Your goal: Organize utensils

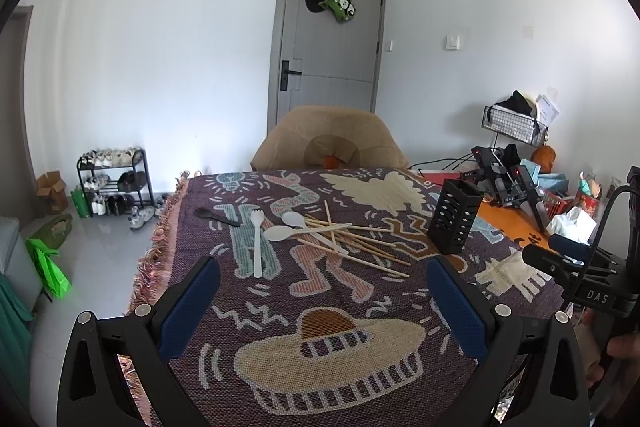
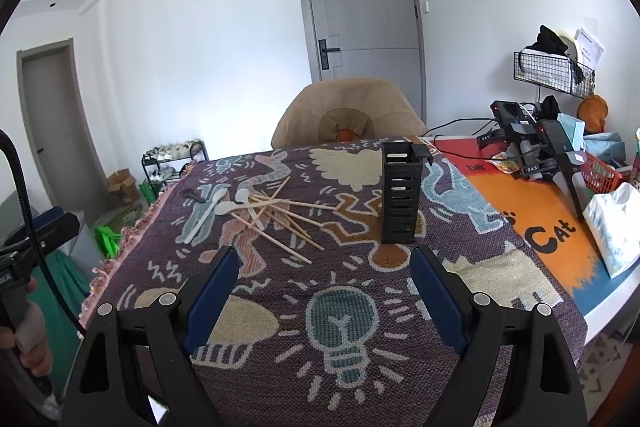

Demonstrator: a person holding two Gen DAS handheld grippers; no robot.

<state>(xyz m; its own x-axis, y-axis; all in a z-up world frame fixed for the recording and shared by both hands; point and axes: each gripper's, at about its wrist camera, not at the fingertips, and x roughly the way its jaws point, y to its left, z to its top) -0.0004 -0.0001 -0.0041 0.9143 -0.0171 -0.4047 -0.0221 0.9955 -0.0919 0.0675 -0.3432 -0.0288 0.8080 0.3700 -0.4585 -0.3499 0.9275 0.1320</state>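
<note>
A pile of wooden chopsticks (image 1: 352,241) (image 2: 280,219) lies on the patterned cloth (image 1: 320,307) (image 2: 340,307), mixed with white plastic spoons (image 1: 284,231) (image 2: 230,207) and a white spork (image 1: 257,247). A small black spoon (image 1: 216,217) (image 2: 192,195) lies at the far left. A black slotted utensil holder (image 1: 454,217) (image 2: 400,193) stands upright to the right of the pile. My left gripper (image 1: 322,287) is open and empty, short of the pile. My right gripper (image 2: 324,273) is open and empty, short of the holder.
A tan chair (image 1: 330,139) (image 2: 348,111) stands behind the table. Spare grippers and cables (image 2: 536,151), a red basket (image 2: 602,173) and a white bag (image 2: 612,227) sit on the orange mat at right. A shoe rack (image 1: 114,179) stands on the floor at left.
</note>
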